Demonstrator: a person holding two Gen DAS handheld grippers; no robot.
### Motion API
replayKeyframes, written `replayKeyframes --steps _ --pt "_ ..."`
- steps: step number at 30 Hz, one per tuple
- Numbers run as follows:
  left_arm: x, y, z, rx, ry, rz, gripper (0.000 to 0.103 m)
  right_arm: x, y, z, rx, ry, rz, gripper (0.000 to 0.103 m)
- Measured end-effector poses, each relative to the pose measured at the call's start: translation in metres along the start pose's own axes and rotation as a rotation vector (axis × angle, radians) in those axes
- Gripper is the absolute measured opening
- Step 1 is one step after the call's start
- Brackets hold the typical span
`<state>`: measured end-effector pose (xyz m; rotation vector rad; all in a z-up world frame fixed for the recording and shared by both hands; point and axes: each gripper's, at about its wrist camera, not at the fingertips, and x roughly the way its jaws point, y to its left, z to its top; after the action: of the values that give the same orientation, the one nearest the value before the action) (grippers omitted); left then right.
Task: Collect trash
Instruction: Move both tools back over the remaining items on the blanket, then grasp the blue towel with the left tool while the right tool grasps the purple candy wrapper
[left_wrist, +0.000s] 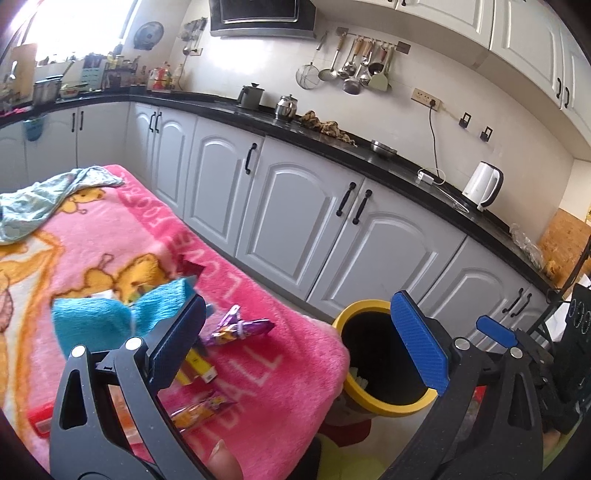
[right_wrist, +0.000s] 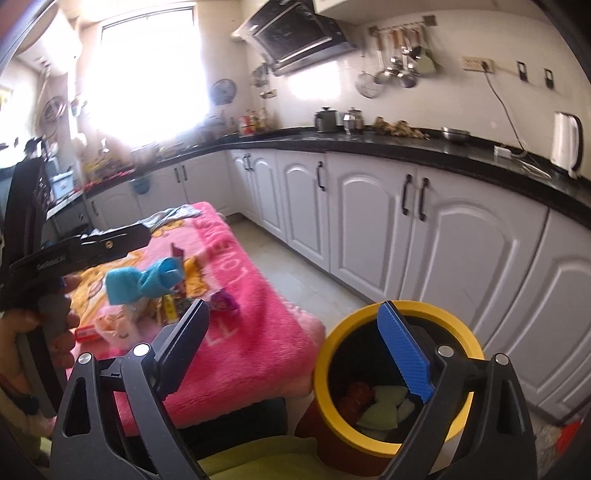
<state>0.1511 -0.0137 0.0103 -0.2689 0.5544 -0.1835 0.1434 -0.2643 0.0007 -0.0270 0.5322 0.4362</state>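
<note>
**A:** Start at the left. What's on the pink blanket (left_wrist: 110, 240)?

**B:** In the left wrist view, a pale green cloth (left_wrist: 40, 199) lies crumpled at the far left corner. Nearer the middle sits a blue fuzzy cloth (left_wrist: 110, 314), pinched in at its waist. Just right of it lies a purple wrapper (left_wrist: 240, 328), its long axis running across the view, the right end pointing toward the bin. Below that is a yellow packet (left_wrist: 197, 367), partly hidden behind the left finger, slanting down to the right. Another purple and yellow wrapper (left_wrist: 199, 410) lies near the blanket's front edge, tilted up to the right.

**A:** And the left gripper (left_wrist: 295, 347)?

**B:** Spread wide, nothing between its pads. One finger hangs over the blanket, the other over the bin's mouth.

**A:** Where's the bin?

**B:** The yellow-rimmed bin (right_wrist: 332, 354) stands upright on the floor, just beside the blanket's right corner. In the right wrist view, pale green pieces (right_wrist: 384, 406) and something red (right_wrist: 358, 397) lie in its bottom.

**A:** The right gripper (right_wrist: 295, 362)?

**B:** Also wide apart and empty, its blue pad above the bin opening.

**A:** Anything further right?

**B:** White cabinets (right_wrist: 443, 240) under a black counter (right_wrist: 406, 147), with a white kettle (right_wrist: 565, 140) at its far right end.
</note>
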Motion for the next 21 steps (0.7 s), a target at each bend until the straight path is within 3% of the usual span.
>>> replayKeyframes --steps 21 --pt "-0.037 0.065 -0.004 -0.081 -0.039 0.101 0.092 0.026 0.086 -0.012 -0.193 0.073 0.133 0.090"
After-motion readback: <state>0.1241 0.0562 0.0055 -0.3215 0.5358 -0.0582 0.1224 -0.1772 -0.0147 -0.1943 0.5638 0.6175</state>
